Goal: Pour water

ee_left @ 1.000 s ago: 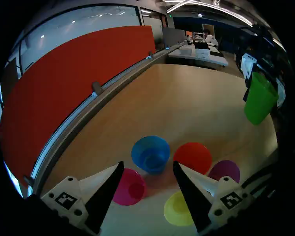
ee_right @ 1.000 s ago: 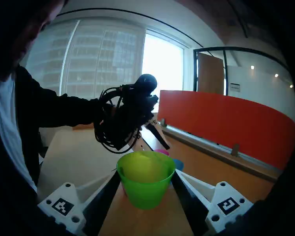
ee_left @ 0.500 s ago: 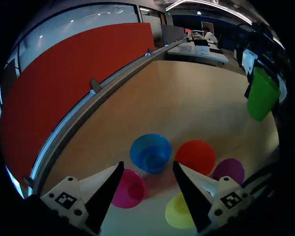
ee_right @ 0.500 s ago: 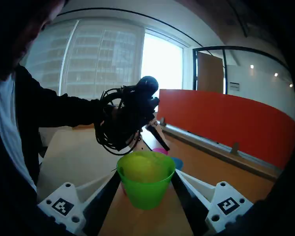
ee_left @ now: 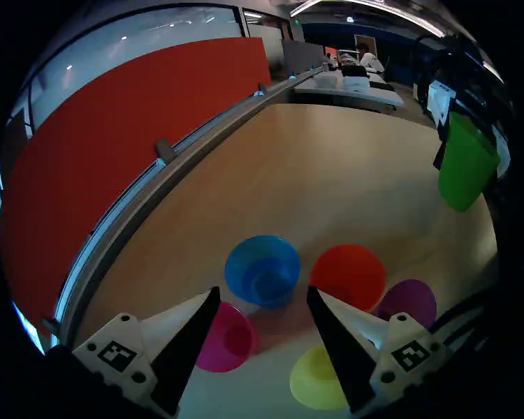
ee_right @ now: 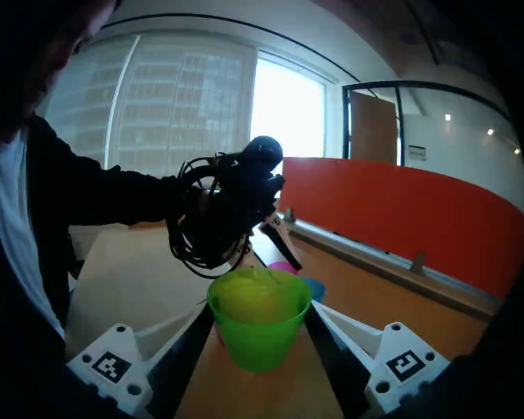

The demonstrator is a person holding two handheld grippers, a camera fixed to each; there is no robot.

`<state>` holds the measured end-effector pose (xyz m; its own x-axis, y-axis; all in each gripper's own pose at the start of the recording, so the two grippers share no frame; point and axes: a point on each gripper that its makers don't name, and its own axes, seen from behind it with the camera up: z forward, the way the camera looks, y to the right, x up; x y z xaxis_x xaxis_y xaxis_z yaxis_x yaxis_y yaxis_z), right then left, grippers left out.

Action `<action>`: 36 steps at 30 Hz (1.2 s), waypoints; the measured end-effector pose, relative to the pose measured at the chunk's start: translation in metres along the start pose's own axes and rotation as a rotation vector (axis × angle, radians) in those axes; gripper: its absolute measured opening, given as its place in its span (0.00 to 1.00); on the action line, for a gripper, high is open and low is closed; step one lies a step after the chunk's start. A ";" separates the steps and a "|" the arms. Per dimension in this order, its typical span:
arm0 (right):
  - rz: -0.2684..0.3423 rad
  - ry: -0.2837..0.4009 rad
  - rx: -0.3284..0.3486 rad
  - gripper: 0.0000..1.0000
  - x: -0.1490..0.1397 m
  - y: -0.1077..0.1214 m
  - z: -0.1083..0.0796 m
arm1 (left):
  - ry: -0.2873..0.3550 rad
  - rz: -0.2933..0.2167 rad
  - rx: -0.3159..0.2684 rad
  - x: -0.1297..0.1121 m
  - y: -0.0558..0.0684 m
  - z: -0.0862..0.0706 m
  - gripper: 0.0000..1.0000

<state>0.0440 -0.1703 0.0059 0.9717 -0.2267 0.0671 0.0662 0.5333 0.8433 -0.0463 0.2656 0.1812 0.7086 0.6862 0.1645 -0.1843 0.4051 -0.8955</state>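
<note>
Five cups sit close together on the table. In the back row are the back-left cup, back-middle cup and back-right cup. Nearer lie the front-left cup and front-right cup. The left gripper hangs over them. A panel stands along the table's left side. The held cup sits between the right gripper's fingers, off to the right, above the table.
</note>
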 end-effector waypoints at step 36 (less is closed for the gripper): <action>0.005 -0.006 -0.007 0.91 -0.006 0.005 0.000 | -0.032 -0.018 -0.023 0.000 -0.002 0.032 0.92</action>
<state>0.0383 -0.1660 0.0095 0.9707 -0.2284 0.0746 0.0627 0.5405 0.8390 -0.0673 0.2844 0.1961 0.6890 0.6985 0.1933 -0.1562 0.4037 -0.9015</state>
